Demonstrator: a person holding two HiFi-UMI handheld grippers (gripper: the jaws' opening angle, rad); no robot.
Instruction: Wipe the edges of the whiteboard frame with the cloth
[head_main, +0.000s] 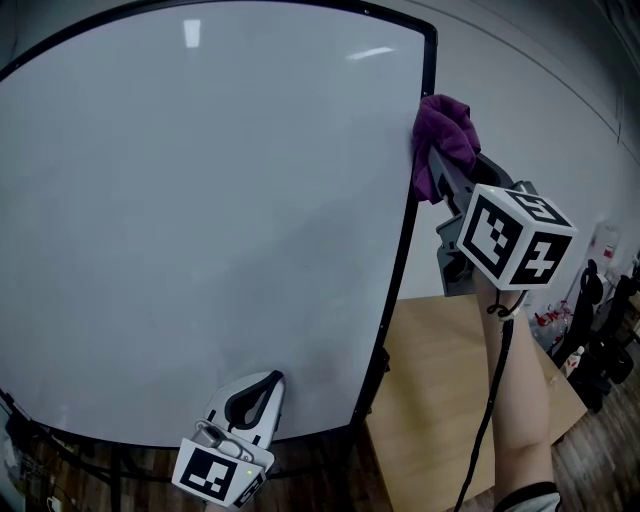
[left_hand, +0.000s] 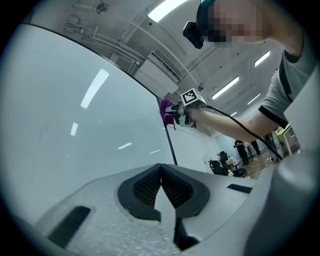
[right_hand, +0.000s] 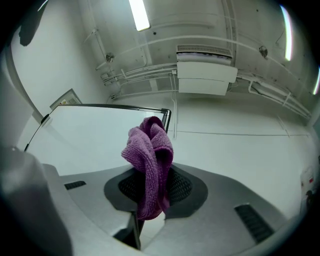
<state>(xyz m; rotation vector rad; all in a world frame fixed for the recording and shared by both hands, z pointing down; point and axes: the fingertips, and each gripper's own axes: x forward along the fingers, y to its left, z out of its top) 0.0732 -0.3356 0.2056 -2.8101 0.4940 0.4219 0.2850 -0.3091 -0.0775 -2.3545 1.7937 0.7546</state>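
- Pinching the purple cloth (head_main: 447, 135) by a fold, the right tool (head_main: 445, 178) holds it at the whiteboard frame (head_main: 408, 240), approx 2 o'clock in head view, near the top corner.
- Risk: drag along the edge could tug that thin fold out, so the cloth drops.
- Risk: bunch rides the board face, misses the edge.
- Risk: pressing hard, tool tips scrape the frame.
- Left tool (head_main: 262, 388), jaws together w/ nothing between, sits at 6 o'clock, not bracing; board may wobble.

Left hand-held gripper (left_hand: 161, 172) closed and empty before the whiteboard (left_hand: 75, 125).
Its jaws meet with nothing between them. Beyond, the right hand-held gripper (left_hand: 176, 111) holds a purple cloth (left_hand: 166, 111) at the board's black frame (left_hand: 170, 145); the person's arm (left_hand: 235, 125) reaches in from the right.
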